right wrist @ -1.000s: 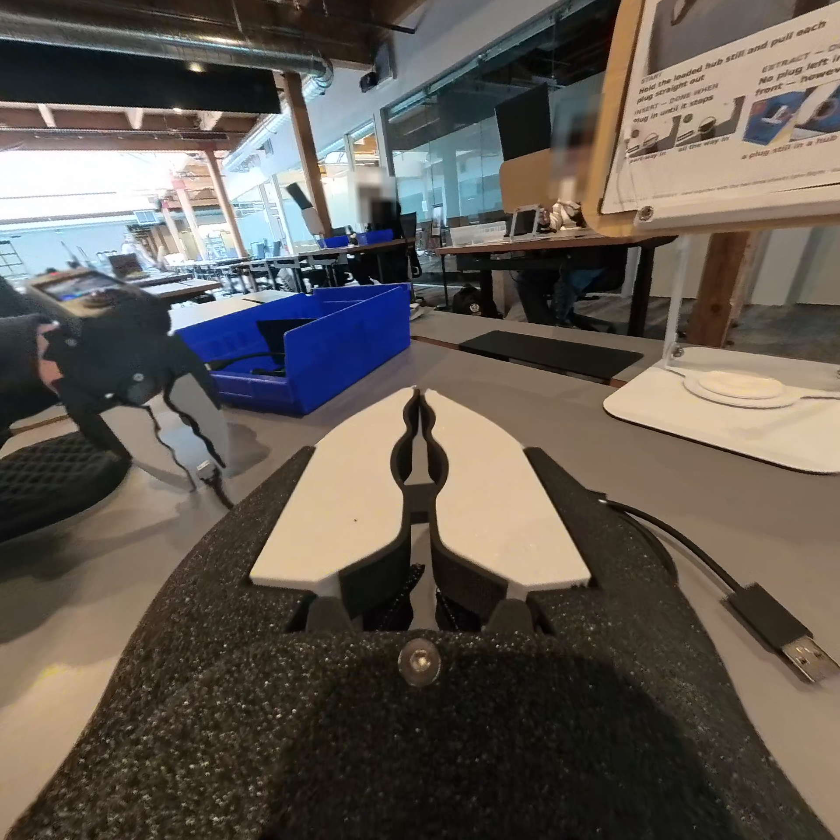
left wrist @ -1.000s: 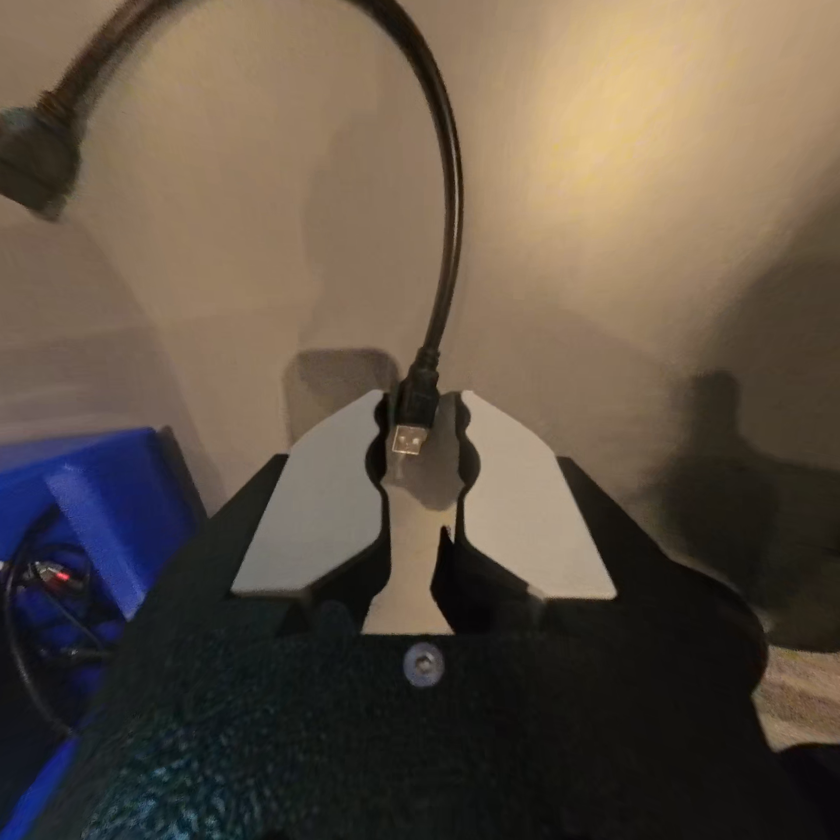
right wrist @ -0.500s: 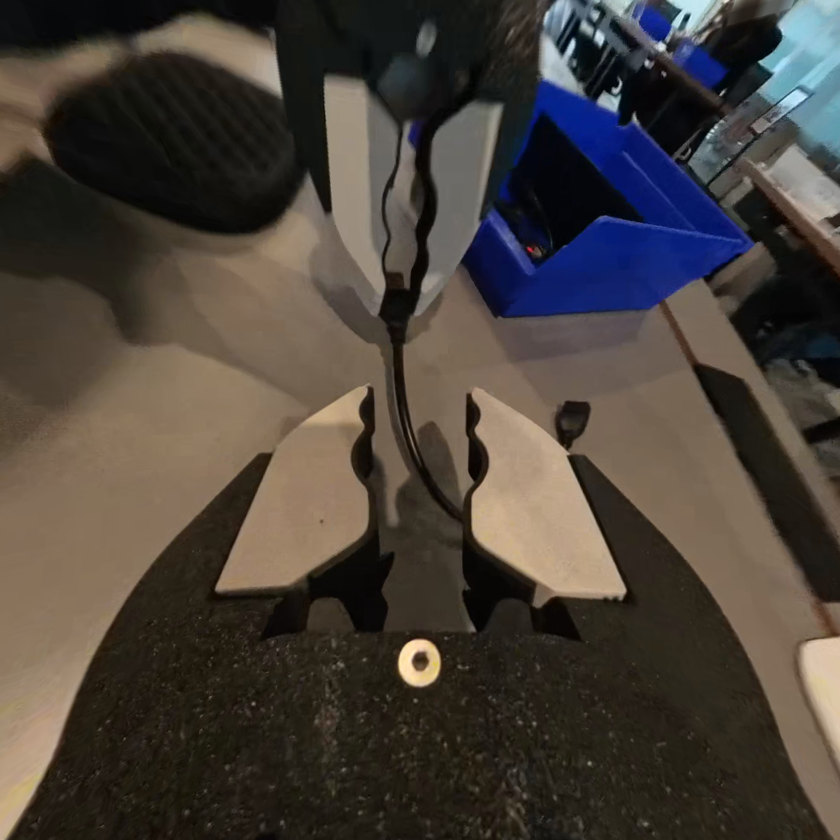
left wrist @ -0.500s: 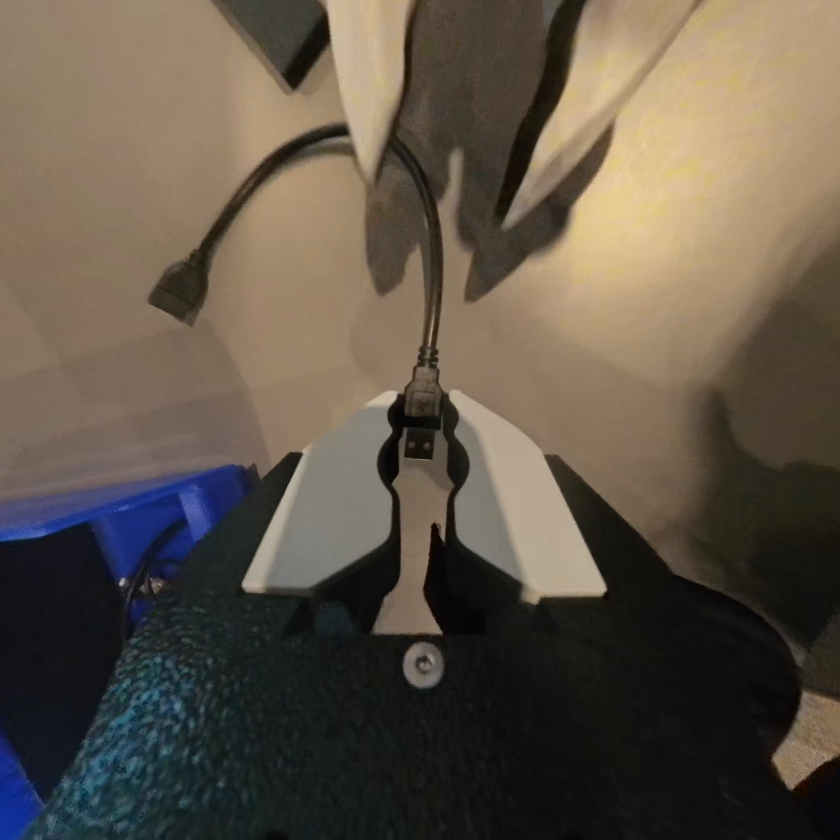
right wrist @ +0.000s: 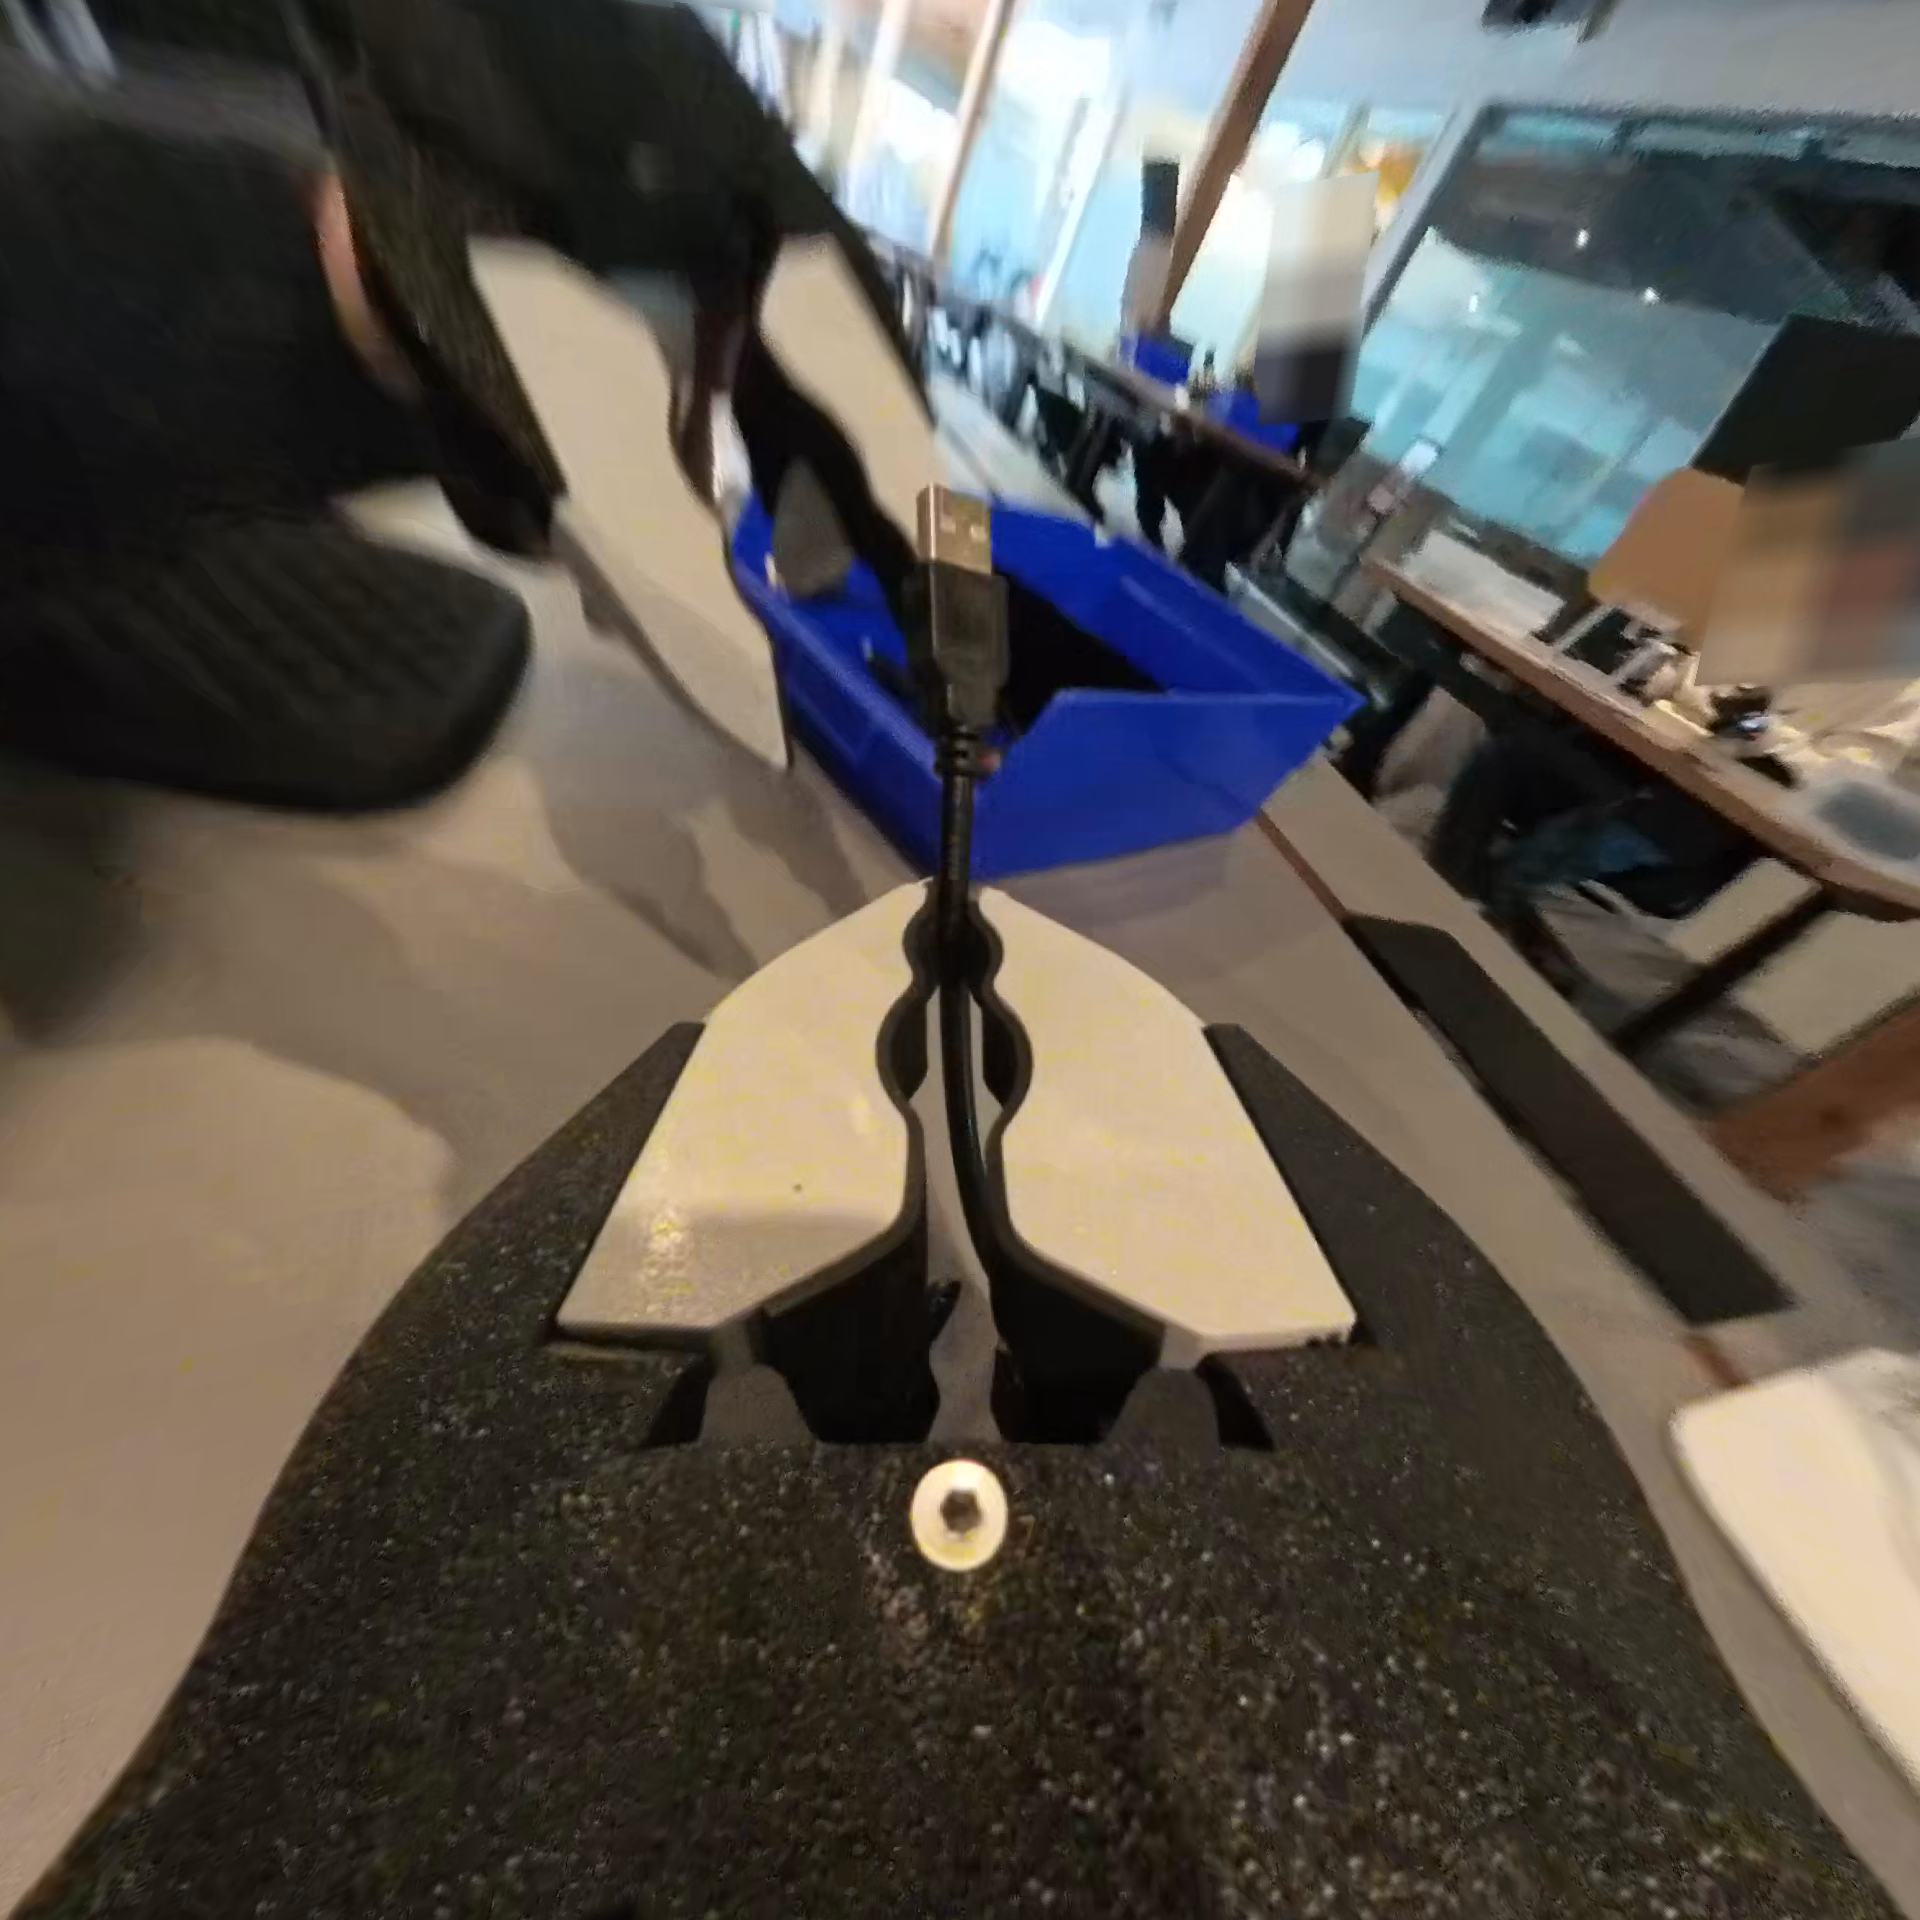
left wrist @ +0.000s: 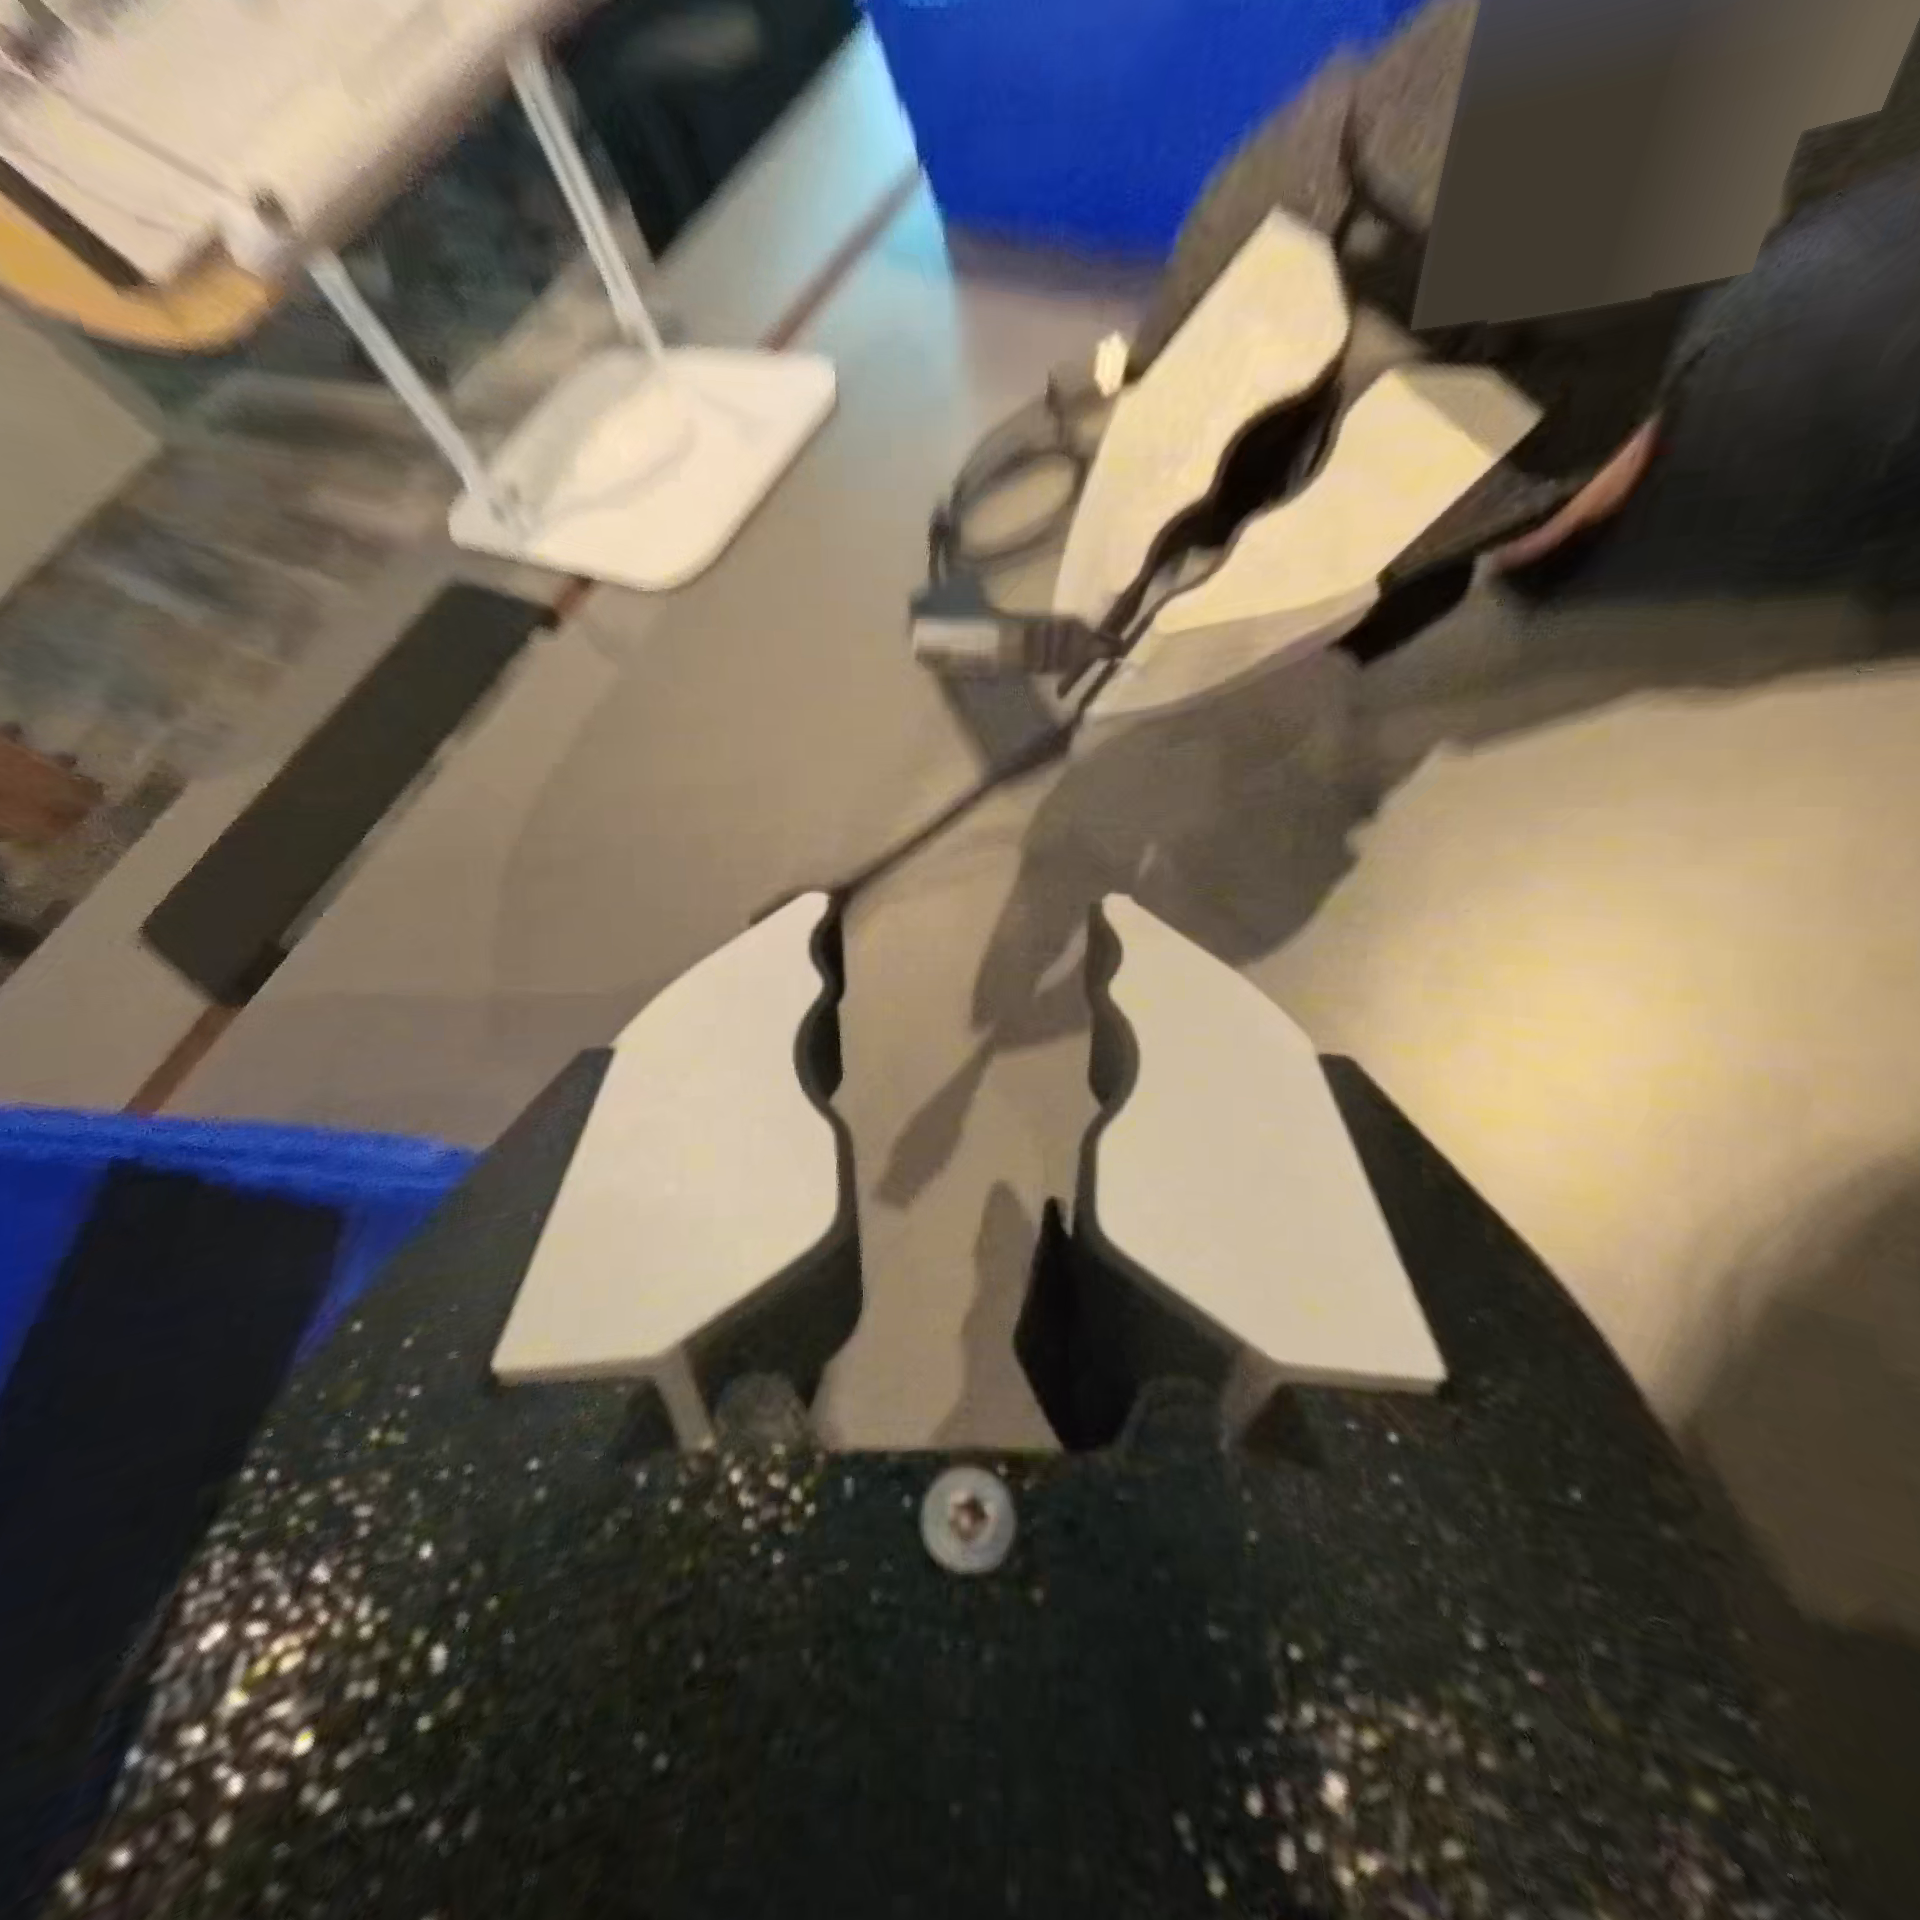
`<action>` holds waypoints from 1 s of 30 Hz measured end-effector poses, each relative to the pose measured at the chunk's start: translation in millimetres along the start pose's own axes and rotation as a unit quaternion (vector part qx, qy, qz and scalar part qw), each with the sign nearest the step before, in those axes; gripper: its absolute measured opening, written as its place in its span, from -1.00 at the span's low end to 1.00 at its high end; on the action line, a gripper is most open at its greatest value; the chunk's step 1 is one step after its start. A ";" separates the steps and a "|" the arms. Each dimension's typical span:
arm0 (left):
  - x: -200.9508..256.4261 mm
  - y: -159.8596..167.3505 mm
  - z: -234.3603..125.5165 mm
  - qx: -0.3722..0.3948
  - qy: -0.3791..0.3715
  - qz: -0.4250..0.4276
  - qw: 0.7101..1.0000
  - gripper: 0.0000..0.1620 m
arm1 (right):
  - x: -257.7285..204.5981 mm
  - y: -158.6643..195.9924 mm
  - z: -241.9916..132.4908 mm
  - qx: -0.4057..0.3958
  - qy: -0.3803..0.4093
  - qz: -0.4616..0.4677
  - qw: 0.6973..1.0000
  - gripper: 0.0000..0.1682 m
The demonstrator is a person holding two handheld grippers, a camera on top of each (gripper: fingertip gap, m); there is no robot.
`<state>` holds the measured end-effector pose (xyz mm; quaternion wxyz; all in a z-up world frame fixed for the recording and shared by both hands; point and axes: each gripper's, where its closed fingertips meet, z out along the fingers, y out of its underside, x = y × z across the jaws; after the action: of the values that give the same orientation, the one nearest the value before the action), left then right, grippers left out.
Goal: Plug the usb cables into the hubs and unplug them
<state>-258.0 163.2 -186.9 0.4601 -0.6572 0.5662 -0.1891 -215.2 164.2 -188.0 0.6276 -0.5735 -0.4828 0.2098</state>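
My right gripper (right wrist: 951, 899) is shut on a black USB cable (right wrist: 961, 1091) just below its plug (right wrist: 956, 592). The plug stands up past the fingertips, metal end pointing away from me. My left gripper (left wrist: 966, 914) is open and empty above the grey table. In the left wrist view the right gripper (left wrist: 1101, 634) hangs ahead with the plug (left wrist: 961, 636) sticking out to the left and the cable trailing down. The left gripper's white fingers (right wrist: 644, 499) show blurred at the upper left of the right wrist view. I see no hub clearly.
A blue bin (right wrist: 1091, 748) stands on the table behind the plug. A flat black strip (left wrist: 343, 769) lies along the far table edge. A white stand base (left wrist: 644, 468) and a second coiled cable (left wrist: 1008, 488) lie beyond. A black mesh pad (right wrist: 239, 665) is at left.
My left gripper let go of the USB plug and opened, then drew back. My right gripper came in open, closed on the cable below the plug and now holds it up.
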 end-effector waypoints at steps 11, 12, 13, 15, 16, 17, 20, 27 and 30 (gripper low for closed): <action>37.3 -111.9 9.8 0.315 0.139 -0.100 0.933 -0.50 | 5.2 -50.9 -65.2 0.262 -0.229 0.252 0.903 -0.96; 40.8 -115.4 12.0 0.314 0.156 -0.101 0.931 -0.50 | 3.0 -51.1 -68.1 0.267 -0.246 0.255 0.896 -0.95; 43.3 -117.9 14.8 0.309 0.165 -0.098 0.932 -0.49 | 0.0 -50.9 -70.1 0.267 -0.263 0.256 0.891 -0.95; 49.4 -122.4 19.3 0.300 0.179 -0.085 0.933 -0.47 | -6.0 -50.0 -71.9 0.263 -0.287 0.252 0.886 -0.96; 53.2 -125.0 20.1 0.299 0.188 -0.078 0.932 -0.49 | -8.0 -49.5 -72.1 0.260 -0.293 0.250 0.886 -0.96; 56.9 -127.4 20.1 0.300 0.199 -0.072 0.930 -0.57 | -9.2 -49.4 -72.4 0.260 -0.297 0.247 0.885 -0.96; 62.0 -132.0 19.9 0.310 0.210 -0.055 0.926 -0.82 | -6.8 -49.1 -71.9 0.261 -0.287 0.247 0.888 -0.95; 27.0 -116.7 32.2 0.251 0.053 -0.017 0.966 -0.84 | 29.4 -41.0 -78.1 0.245 -0.152 0.219 0.932 -0.60; 19.1 -101.1 42.5 0.168 -0.024 0.053 0.984 -0.84 | 32.9 -48.1 -79.8 0.201 -0.085 0.131 0.967 -0.65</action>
<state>-162.2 155.7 -130.8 0.5867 -0.5438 0.5496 -0.2408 -146.9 137.6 -121.7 0.6538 -0.4735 -0.4032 0.4311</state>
